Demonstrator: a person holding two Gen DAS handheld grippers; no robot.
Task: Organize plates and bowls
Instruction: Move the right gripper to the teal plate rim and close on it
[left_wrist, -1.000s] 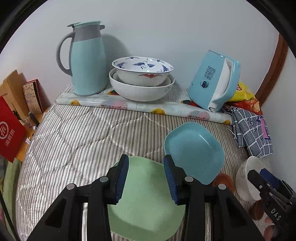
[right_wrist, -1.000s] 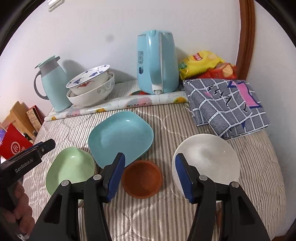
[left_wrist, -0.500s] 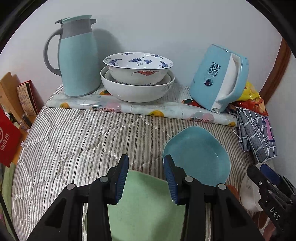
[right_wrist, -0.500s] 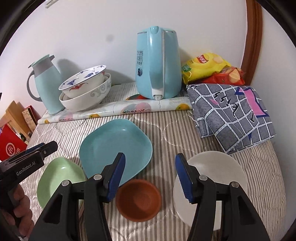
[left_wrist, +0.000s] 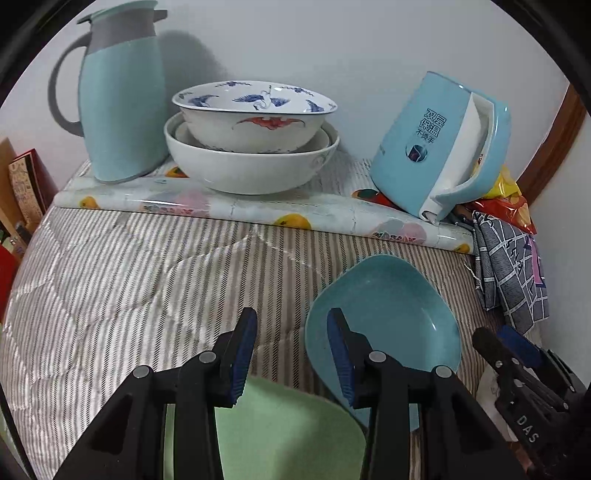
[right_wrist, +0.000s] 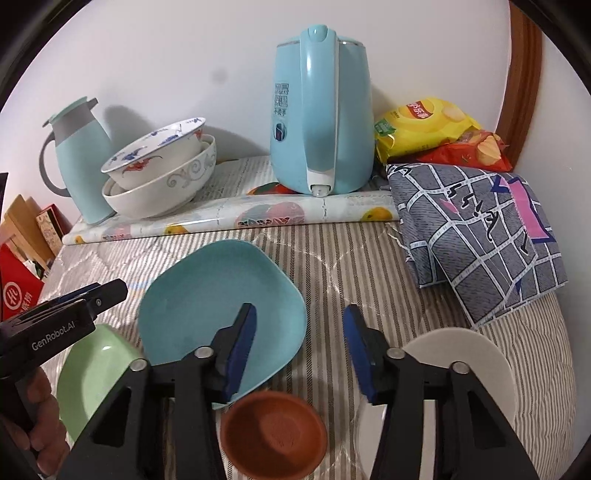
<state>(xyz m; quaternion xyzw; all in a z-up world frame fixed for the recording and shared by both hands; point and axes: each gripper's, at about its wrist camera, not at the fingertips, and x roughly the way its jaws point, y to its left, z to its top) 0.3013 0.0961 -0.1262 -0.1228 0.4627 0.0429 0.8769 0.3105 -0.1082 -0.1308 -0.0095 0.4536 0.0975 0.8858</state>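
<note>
Both grippers (left_wrist: 291, 349) (right_wrist: 299, 347) have advanced toward the bowls (left_wrist: 251, 147).

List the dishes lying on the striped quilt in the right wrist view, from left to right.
green plate → blue plate → brown bowl → white plate

Soft, even indoor light w/ faint shadows on wall (left_wrist: 332, 44), sharp focus, strong fisheye bend + dark vignette at edges.
</note>
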